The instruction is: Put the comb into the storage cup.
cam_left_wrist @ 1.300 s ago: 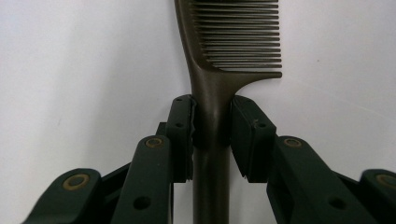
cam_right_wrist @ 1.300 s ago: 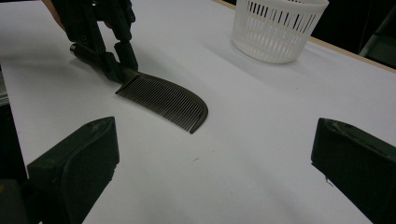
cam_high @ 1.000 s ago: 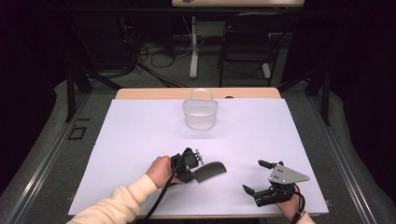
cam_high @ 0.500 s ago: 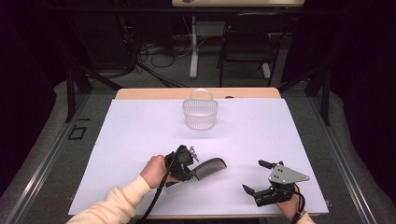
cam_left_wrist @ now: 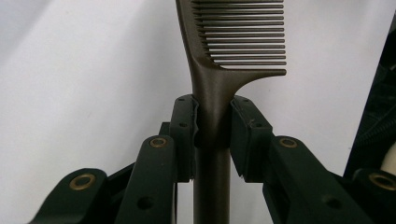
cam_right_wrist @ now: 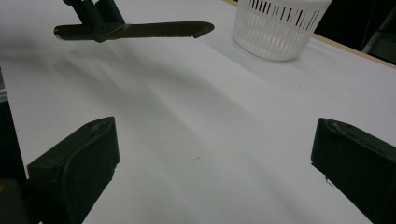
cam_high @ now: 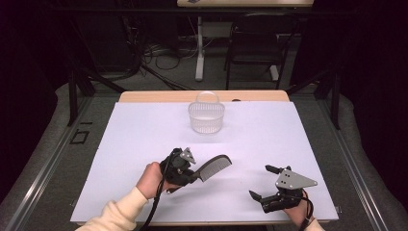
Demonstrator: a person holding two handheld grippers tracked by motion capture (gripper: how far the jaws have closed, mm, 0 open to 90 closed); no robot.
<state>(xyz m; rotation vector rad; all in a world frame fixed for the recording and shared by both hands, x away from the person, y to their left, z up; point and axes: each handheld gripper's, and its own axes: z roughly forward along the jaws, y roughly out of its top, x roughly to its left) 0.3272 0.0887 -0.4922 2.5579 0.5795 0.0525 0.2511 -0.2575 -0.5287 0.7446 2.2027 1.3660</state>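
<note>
I am seeing the left tool (cam_high: 192, 175) clamping the handle of a dark brown plastic comb (cam_high: 215, 168); in the left gripper view its two black pads (cam_left_wrist: 183, 135) are pressing on either side of the handle just below where the teeth begin, so the jaws are standing narrow and gripping. The comb (cam_left_wrist: 219, 70) is sticking out beyond the tool, teeth turned to one side, and in the right gripper view it (cam_right_wrist: 140, 31) is hanging clear above the white table (cam_high: 269, 139), roughly level. The right tool (cam_high: 267, 183) is resting near the front edge of the table, well apart from the comb, with its jaws standing wide and only bare table surface between them (cam_right_wrist: 210, 154).

A white slotted plastic basket with a thin hoop handle (cam_high: 206, 117) is sitting toward the far side of the table, well apart from both tools; I am noting no object lying between it and the comb. The basket (cam_right_wrist: 278, 25) is cut off at the top of the right gripper view. The lower end of the comb handle is running out of the left gripper view, and the comb tip is cropped there too.
</note>
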